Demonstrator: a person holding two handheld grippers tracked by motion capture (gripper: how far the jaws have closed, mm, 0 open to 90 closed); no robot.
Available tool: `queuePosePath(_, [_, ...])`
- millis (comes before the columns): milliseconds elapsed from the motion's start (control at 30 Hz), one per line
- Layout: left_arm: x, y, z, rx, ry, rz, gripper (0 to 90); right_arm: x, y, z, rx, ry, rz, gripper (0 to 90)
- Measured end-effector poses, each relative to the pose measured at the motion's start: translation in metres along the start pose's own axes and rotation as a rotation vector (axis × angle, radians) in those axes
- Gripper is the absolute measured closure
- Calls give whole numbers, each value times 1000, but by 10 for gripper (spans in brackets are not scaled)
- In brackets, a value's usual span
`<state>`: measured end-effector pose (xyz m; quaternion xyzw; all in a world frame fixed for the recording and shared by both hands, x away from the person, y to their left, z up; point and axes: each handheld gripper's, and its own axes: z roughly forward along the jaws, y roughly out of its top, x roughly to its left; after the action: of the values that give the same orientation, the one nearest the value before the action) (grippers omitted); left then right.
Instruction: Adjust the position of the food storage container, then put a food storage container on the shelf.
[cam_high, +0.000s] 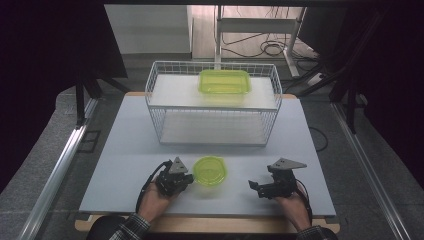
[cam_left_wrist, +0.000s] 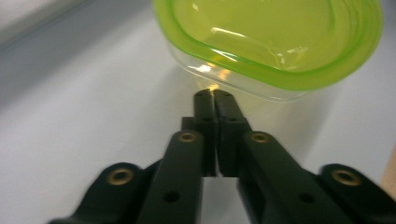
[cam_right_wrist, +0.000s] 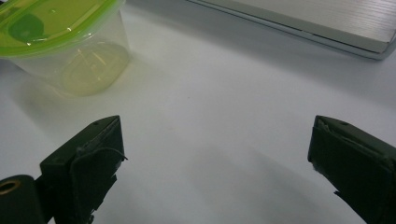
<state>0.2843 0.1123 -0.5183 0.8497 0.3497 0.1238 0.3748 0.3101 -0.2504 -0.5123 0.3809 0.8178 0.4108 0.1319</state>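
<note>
**Two containers, two grippers at a grey table**

Containers number two in the high view: a round one with a green lid (cam_high: 210, 171) near the front edge of the table (cam_high: 120, 165), and a rectangular green-lidded one (cam_high: 224, 81) on the upper shelf of a single white wire basket (cam_high: 152, 82) at the back; the left gripper (cam_high: 186, 179) sits just beside the round container, the right gripper (cam_high: 256, 187) well apart from it, bare tabletop between them; one hand (cam_high: 155, 199) holds each tool. Left gripper view: jaws pressed together, tips at the container's clear wall below the lid rim; whether they touch cannot be told. Right gripper view: jaws spread wide over bare table; round container at upper left.
</note>
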Motion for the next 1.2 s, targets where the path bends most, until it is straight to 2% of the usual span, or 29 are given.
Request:
queuePosePath(100, [0, -2, -8, -34, 20, 8, 645, 0, 0, 0, -1, -1, 0, 37])
queuePosePath(133, [1, -3, -10, -39, 26, 9, 550, 0, 0, 0, 0, -1, -1, 37])
queuePosePath(167, [1, -4, -12, -44, 35, 11, 550, 0, 0, 0, 0, -1, -1, 37])
queuePosePath(333, [6, -11, -22, -69, 30, -19, 309, 1, 0, 0, 3, -1, -5, 37])
queuePosePath(467, [8, -20, -27, -63, 22, -47, 162, 1, 0, 0, 7, -1, -5, 37])
queuePosePath(533, [8, -23, -30, -55, 31, -41, 101, 1, 0, 0, 8, 1, -2, 37])
queuePosePath(700, [9, -29, -32, -68, 39, -54, 34, 2, 0, 1, 11, 6, -3, 36])
queuePosePath(800, [11, -32, -33, -79, 29, -62, 23, 3, 1, 1, 13, 10, 6, 28])
queuePosePath(1000, [12, -37, -33, -79, 46, -34, 15, 4, 4, 0, -5, -7, 14, 9])
queuePosePath(1200, [10, -39, -32, -57, 60, -3, 12, 7, 13, 0, -12, 22, 31, 8])
